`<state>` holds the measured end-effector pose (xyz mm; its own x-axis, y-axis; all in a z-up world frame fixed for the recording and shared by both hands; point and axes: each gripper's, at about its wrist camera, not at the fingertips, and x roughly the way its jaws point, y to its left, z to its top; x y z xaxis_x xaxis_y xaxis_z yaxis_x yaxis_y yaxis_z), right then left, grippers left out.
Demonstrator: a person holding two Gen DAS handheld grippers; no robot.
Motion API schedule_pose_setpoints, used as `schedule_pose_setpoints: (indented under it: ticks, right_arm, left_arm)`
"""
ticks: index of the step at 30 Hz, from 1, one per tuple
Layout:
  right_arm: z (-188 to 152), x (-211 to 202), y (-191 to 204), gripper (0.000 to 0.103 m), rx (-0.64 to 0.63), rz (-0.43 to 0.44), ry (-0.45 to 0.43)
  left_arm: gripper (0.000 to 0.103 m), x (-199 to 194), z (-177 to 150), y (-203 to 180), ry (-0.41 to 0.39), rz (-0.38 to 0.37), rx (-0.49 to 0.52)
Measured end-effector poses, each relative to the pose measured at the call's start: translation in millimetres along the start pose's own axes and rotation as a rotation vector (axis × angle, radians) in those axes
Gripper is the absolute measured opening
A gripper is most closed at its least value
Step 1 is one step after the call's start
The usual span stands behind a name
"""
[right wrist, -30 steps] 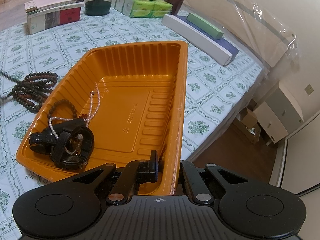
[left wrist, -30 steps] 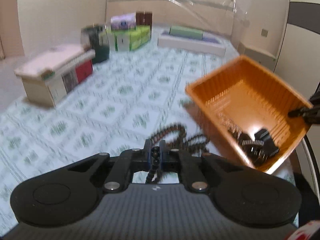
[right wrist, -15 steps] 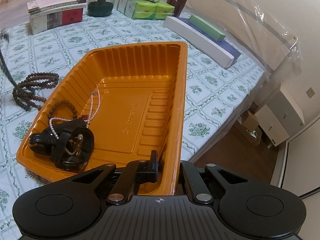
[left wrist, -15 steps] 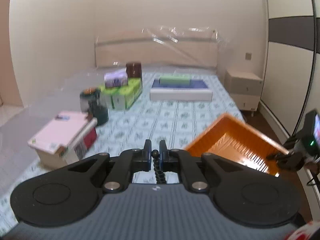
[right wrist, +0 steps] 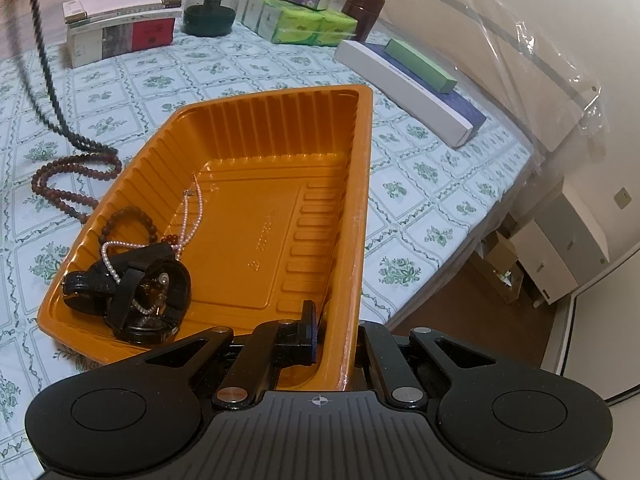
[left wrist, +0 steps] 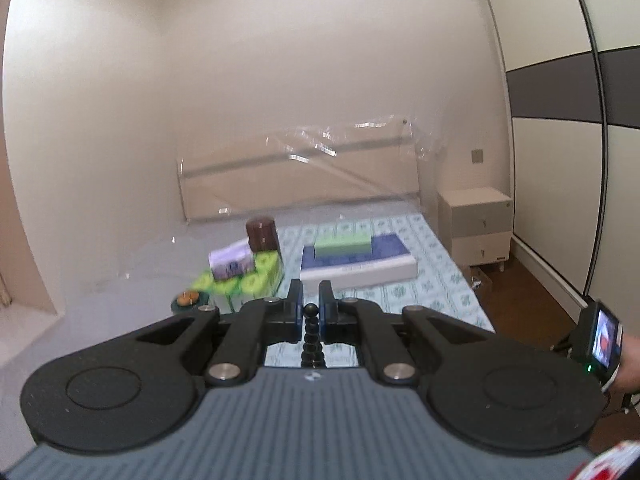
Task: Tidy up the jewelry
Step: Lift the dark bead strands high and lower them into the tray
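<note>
My left gripper (left wrist: 311, 309) is shut on a long dark bead necklace (left wrist: 312, 334) and holds it high. In the right wrist view the strand (right wrist: 44, 68) hangs taut from the upper left while its lower loops (right wrist: 70, 184) still lie on the bedsheet left of the tray. My right gripper (right wrist: 336, 332) is shut on the near right wall of the orange plastic tray (right wrist: 362, 184). The tray holds a black watch (right wrist: 132, 296), a pearl necklace (right wrist: 188, 220) and a brown bead bracelet (right wrist: 128, 220).
On the green-patterned bedsheet (right wrist: 248, 68) stand a book stack (right wrist: 120, 26), a dark glass jar (right wrist: 211, 4), green tissue packs (right wrist: 300, 20), a brown canister (right wrist: 366, 12) and a long white box (right wrist: 408, 84). The bed edge drops to a brown floor (right wrist: 460, 304) with a nightstand (right wrist: 568, 248).
My left gripper has risen and tilted up, pulling the bead necklace off the bed until the strand hangs taut. The right gripper and tray have stayed put.
</note>
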<state>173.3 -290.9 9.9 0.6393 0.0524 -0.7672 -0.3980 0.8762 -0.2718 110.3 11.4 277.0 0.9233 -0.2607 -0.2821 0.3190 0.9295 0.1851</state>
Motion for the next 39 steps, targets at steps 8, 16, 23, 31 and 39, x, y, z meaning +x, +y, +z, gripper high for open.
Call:
schedule_pose_setpoints:
  ticks: [8,16,23,31,39]
  right_arm:
    - [1.8,-1.8,0.9,0.004,-0.005,0.001,-0.004]
    - [1.6,-2.9,-0.1,0.004,-0.001,0.006,-0.010]
    - [0.9,-1.7,-1.8,0.004,0.004,0.014,-0.012]
    - [0.5,-0.5,-2.0,0.004,0.005,0.014,-0.012]
    - [-2.1,2.7,-3.5,0.004,0.009,0.016,-0.004]
  left_arm:
    - [0.006,8.3,48.0,-16.6,-0.072,-0.056,0.041]
    - [0.006,22.3,90.3,-48.0,-0.145,-0.137,0.048]
    - [0.006,46.0,102.4,-76.1,-0.157,-0.215,0.029]
    - [0.006,99.9,65.9,-100.3,-0.028,-0.282,-0.011]
    - [0.006,157.7,-5.9,-114.0,0.204,-0.343,-0.078]
